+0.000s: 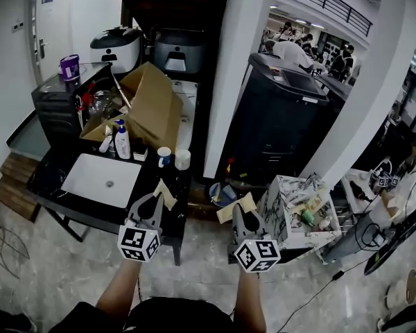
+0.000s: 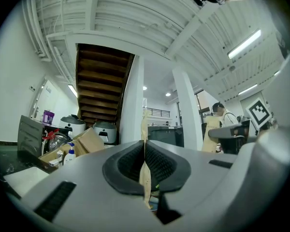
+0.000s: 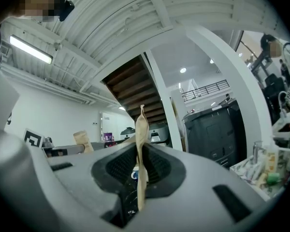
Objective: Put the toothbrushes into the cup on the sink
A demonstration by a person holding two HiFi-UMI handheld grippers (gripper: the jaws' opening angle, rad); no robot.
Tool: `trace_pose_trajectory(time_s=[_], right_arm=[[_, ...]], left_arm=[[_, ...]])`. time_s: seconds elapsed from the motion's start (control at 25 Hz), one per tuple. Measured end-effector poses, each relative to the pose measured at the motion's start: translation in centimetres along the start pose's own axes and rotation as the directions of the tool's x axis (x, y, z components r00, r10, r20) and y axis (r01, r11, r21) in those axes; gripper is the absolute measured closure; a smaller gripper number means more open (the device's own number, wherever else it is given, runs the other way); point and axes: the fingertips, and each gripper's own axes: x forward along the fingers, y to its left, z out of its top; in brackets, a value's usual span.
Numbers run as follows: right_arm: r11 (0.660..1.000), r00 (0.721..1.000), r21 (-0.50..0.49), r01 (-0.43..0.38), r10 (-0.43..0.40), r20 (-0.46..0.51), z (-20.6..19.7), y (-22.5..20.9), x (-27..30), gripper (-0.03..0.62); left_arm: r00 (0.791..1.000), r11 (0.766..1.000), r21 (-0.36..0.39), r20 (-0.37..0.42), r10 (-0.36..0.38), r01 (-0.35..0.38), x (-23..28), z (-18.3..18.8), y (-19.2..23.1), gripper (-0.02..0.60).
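My left gripper is shut on a flat tan paper packet; in the left gripper view the packet stands edge-on between the closed jaws of that gripper. My right gripper is shut on a second tan packet, which shows as a thin upright strip clamped in its jaws. What the packets hold is hidden. Both grippers hang over the floor in front of the black counter. A white-and-blue cup and a white cup stand right of the white sink.
A pump bottle and an open cardboard box sit behind the sink. Two rice cookers stand farther back. A white pillar, a black machine and a marble-patterned cart stand to the right. Cables lie on the floor.
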Motion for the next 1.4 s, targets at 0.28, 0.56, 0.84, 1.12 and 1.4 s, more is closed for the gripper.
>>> trace_pose_trajectory(time_s=[0.28, 0.56, 0.84, 1.12, 1.4], right_arm=[[0.999, 1.0, -0.027, 0.016, -0.017, -0.003, -0.2, 4.5, 1.8, 0.549], [0.999, 0.999, -0.036, 0.037, -0.037, 0.001, -0.7, 9.2, 3.9, 0.549], [0.999, 0.999, -0.028, 0.045, -0.046, -0.021, -2.8, 13.9, 4.9, 0.549], [0.998, 0.998, -0.046, 0.053, -0.054, -0.031, -3.4, 17.0, 5.4, 0.549], [0.998, 0.998, -0.064, 0.019, -0.023, -0.058, -3.5, 19.3, 6.3, 0.549]], left_arm=[[1.0, 1.0, -0.025, 0.017, -0.016, 0.016, -1.6, 0.4, 4.5, 0.577], [1.0, 0.999, -0.036, 0.025, -0.017, 0.017, -3.8, 1.2, 9.9, 0.577], [1.0, 0.999, -0.052, 0.011, -0.009, 0.01, -7.1, 0.5, 14.4, 0.577], [1.0, 0.997, -0.075, 0.01, 0.019, -0.019, -10.2, 0.1, 17.9, 0.577], [0.998, 0.993, -0.1, 0.004, 0.061, -0.06, -12.1, -0.5, 19.7, 0.577]])
